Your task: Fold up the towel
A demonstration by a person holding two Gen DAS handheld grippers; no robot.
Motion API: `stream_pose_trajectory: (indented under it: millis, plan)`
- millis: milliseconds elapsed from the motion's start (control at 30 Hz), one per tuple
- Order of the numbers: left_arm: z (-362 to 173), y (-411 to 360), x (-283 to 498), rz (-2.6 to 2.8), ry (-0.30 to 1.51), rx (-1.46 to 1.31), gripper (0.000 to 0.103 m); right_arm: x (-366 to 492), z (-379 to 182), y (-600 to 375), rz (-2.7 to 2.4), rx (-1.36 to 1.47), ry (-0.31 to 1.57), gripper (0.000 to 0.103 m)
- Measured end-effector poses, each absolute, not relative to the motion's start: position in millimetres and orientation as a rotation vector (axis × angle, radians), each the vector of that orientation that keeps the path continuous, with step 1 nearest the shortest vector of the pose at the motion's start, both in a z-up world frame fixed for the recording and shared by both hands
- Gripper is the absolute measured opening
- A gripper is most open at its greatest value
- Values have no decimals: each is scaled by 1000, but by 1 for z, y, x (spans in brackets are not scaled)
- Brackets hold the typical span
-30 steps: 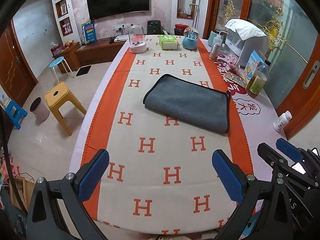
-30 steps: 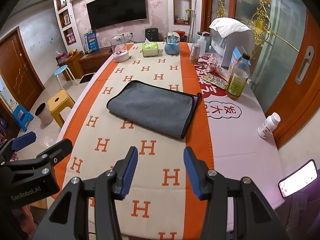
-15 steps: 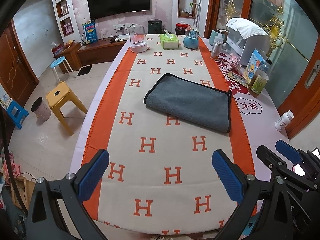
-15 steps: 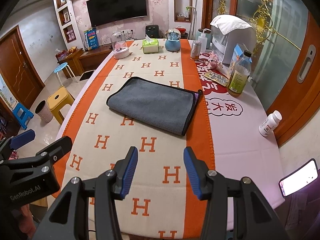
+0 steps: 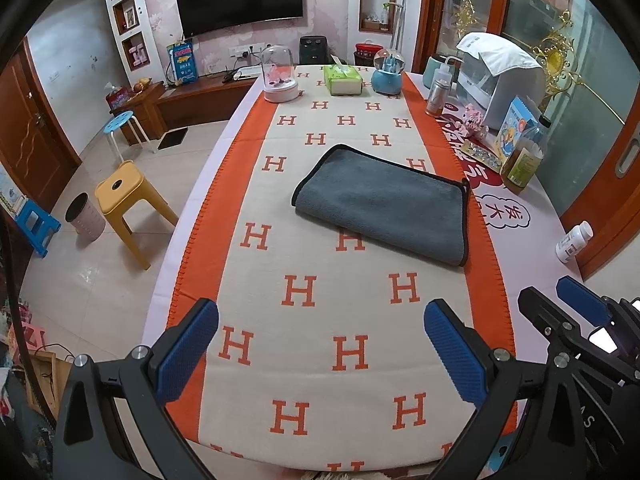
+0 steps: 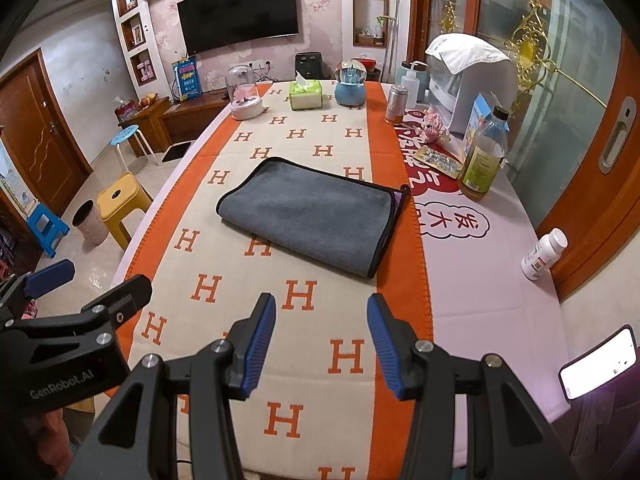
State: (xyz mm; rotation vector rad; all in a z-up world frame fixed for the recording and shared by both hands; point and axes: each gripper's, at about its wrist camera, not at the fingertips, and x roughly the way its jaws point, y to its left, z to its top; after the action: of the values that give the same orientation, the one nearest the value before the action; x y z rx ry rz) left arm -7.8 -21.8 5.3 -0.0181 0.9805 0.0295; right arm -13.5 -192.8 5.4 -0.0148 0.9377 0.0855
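A grey towel (image 5: 380, 200) with a black hem lies folded flat on the orange-and-cream H-patterned cloth (image 5: 320, 320); it also shows in the right wrist view (image 6: 308, 216), with a purple corner peeking out at its right end. My left gripper (image 5: 320, 344) is open wide and empty, held above the near part of the table, well short of the towel. My right gripper (image 6: 322, 340) is open and empty, also short of the towel. Each gripper shows at the edge of the other's view.
A white pill bottle (image 6: 544, 254) lies at the right table edge. An oil bottle (image 6: 482, 156), blister pack, can and white appliance (image 6: 468, 80) stand along the right. A tissue box (image 6: 306, 95), snow globe and glass dome stand at the far end. Stools stand left.
Both grippers have drifted slightly back and up, so the towel sits a little farther away in both views. The towel has not moved.
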Motion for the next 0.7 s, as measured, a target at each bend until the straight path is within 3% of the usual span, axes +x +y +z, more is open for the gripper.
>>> stream_pose_trajectory:
  millis: [700]
  plan:
    - [-6,-22,3,41,1014,-13,102,-10,10,-188,93,-24,926,48]
